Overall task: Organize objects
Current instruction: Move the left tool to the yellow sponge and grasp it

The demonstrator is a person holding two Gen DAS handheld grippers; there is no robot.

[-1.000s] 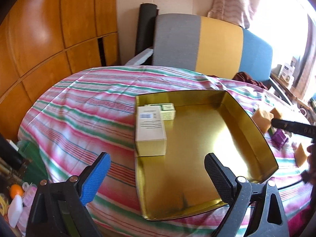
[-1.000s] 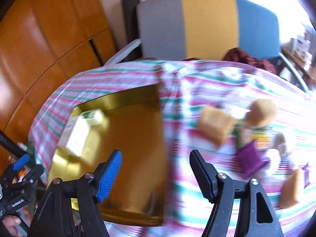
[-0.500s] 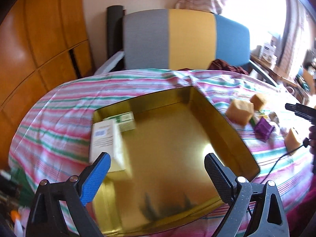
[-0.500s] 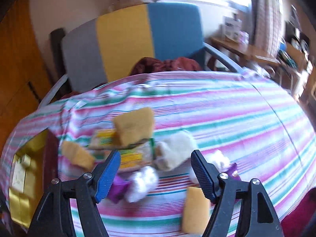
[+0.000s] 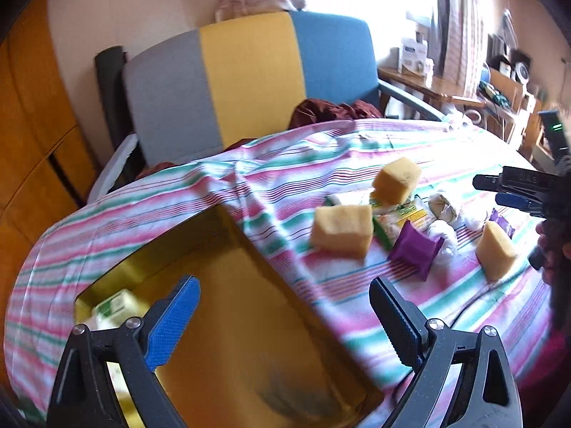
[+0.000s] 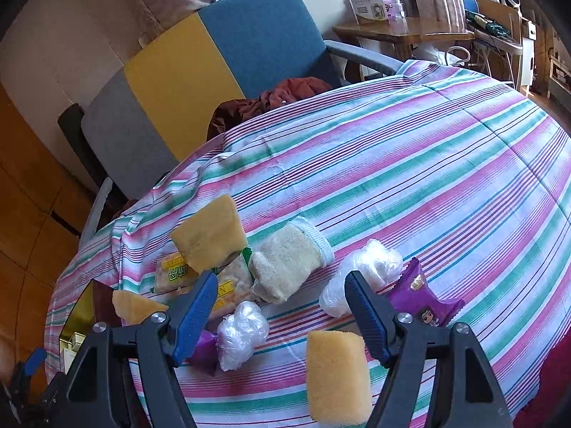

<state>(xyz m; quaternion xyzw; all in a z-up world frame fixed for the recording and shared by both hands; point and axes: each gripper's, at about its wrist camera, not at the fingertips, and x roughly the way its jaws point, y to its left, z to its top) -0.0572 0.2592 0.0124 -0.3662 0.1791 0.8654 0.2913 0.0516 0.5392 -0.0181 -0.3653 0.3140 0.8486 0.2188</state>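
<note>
Right wrist view: striped tablecloth [image 6: 410, 164], tricolour chair [image 6: 200, 71] behind; both claws, right gripper [image 6: 282, 306] and left gripper [image 5: 285, 317], gape empty.

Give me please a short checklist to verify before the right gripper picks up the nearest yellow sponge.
1. Right gripper open and empty: ok.
2. Nearest yellow sponge lies free on the striped cloth, below the gripper's fingertips: ok.
3. Plastic-wrapped ball stands apart from the sponge: ok.
4. Gold tray has bare floor for it: ok.
5. Left gripper open, empty, over the tray: ok.
6. Sponge firmness: cannot tell.
</note>
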